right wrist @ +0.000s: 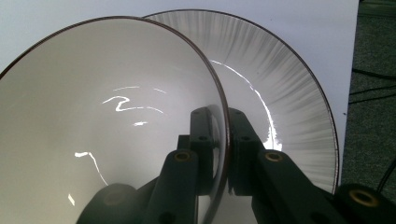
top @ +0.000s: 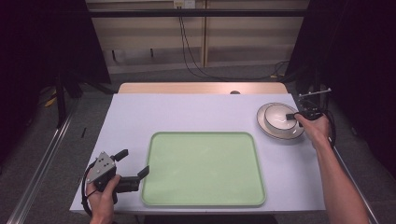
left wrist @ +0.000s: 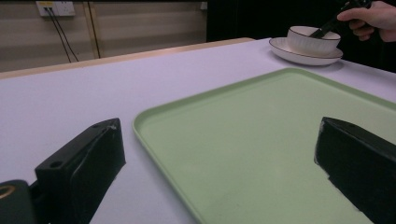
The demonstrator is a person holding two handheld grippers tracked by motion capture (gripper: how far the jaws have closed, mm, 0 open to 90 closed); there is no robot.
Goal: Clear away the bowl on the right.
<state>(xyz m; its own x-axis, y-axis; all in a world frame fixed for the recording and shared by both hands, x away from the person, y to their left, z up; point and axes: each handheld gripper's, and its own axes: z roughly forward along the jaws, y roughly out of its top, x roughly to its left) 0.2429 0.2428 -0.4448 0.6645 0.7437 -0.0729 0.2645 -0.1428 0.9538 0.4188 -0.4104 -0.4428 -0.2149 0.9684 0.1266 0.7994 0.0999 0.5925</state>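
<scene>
A white bowl with a dark rim stands on a matching plate at the table's far right. My right gripper is shut on the bowl's right wall. In the right gripper view one jaw lies inside the bowl and one outside it, above the plate, and the gripper pinches the rim. My left gripper rests open at the near left, its jaws empty, beside the left edge of a pale green tray. In the left gripper view the tray lies between the jaws' tips, and the bowl stands far off.
The lilac table top has a wooden strip along its far edge. Cables hang from the wall behind it and lie on the floor. The right forearm runs along the table's right edge.
</scene>
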